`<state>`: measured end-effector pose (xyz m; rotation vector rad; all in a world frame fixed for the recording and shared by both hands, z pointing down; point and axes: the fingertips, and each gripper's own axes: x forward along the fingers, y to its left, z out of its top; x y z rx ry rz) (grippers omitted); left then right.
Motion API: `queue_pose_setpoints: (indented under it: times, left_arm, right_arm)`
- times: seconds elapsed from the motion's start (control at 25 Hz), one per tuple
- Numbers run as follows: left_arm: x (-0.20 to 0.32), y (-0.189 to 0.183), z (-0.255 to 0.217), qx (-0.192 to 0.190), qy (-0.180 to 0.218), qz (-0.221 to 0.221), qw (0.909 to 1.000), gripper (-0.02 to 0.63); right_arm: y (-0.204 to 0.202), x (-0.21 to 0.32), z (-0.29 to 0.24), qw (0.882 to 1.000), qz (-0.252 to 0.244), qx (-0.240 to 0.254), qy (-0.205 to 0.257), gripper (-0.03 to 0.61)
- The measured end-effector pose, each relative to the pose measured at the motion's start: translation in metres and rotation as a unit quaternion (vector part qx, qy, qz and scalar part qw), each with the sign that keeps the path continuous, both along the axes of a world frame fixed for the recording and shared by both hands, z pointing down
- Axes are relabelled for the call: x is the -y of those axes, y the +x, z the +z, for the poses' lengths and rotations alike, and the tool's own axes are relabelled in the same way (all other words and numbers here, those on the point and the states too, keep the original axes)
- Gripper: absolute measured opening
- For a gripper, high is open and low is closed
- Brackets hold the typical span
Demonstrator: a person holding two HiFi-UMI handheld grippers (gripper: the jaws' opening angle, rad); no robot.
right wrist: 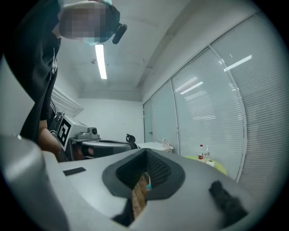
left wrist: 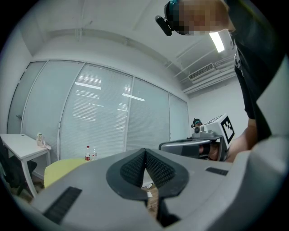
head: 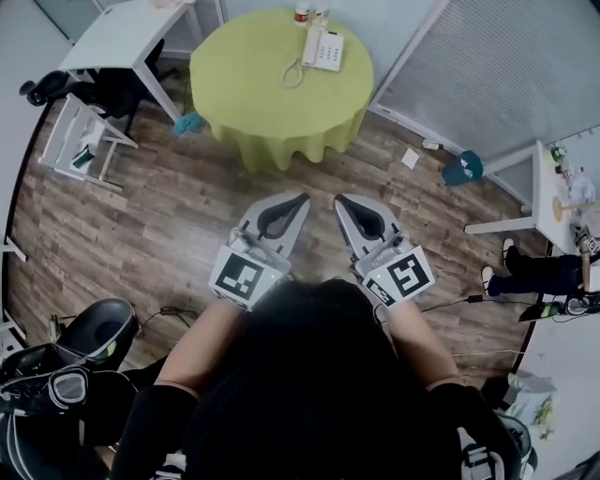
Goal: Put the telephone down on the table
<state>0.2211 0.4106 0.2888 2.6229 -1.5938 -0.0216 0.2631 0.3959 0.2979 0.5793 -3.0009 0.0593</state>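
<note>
Your left gripper (head: 298, 202): jaws together, nothing held. Your right gripper (head: 343, 202): likewise closed, empty. Telephone (head: 324, 49): rests at the far side of the green table (head: 253, 94), well apart from both.

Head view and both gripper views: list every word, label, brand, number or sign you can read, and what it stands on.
No text can be read in any view.
Telephone on the green table: keypad markings too small to read.
Bottles behind it: labels too small to read.
Marker cubes on the left gripper and right gripper: black-and-white square patterns, no letters or numbers.
</note>
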Motion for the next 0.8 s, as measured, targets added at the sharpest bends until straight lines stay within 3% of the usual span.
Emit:
queue_pose_setpoints:
  times: [0.28, 0.48, 0.8]
  left_arm:
    - [-0.006, -0.005, 0.007, 0.001, -0.002, -0.011, 0.9999, 0.012]
    - [0.017, -0.040, 0.008, -0.002, -0.011, -0.018, 0.9998, 0.012]
    - [0.045, -0.053, 0.008, 0.008, -0.013, -0.034, 0.9993, 0.012]
  right_arm:
    - [-0.002, -0.006, 0.006, 1.000, -0.009, -0.003, 0.000, 0.017]
    - [-0.034, 0.018, 0.009, 1.000, -0.014, -0.006, -0.010, 0.018]
    - [-0.049, 0.048, 0.012, 0.999, -0.034, -0.002, -0.007, 0.018]
